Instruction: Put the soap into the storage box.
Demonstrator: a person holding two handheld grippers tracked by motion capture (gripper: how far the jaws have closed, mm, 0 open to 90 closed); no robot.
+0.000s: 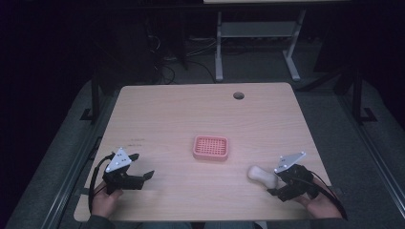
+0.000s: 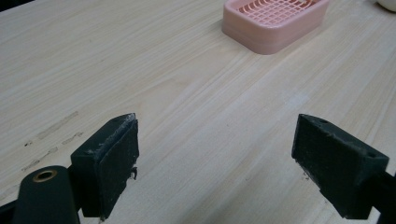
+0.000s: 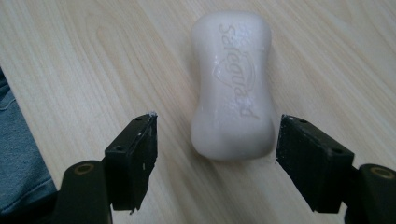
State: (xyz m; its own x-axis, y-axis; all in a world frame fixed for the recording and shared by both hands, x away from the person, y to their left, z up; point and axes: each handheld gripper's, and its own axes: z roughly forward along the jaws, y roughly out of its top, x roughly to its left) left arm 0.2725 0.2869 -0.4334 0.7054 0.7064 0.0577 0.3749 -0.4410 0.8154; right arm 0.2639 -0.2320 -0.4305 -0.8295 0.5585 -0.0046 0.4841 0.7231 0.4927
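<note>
Fingers spread wide on both grippers, nothing held in either

High view: left gripper low at the near left of the pale wooden desk, gripped by a hand entering from the bottom edge; right gripper at the near right, just beside a white bar of soap lying flat on the wood, second hand behind it. Pink slatted soap dish near the desk's middle, between the two grippers and apart from both. Round cable hole toward the far edge. White frame legs on the dark floor beyond.

Left gripper view: black fingers set far apart over bare wood, soap dish well ahead toward the upper right, faint scuff marks on the grain at left.

Right gripper view: fingers parted on either side of the soap's near end, a gap showing on both sides, not touching; embossed lettering facing up; soap resting lengthwise along the gripper's line; blue-grey cloth at the left edge
</note>
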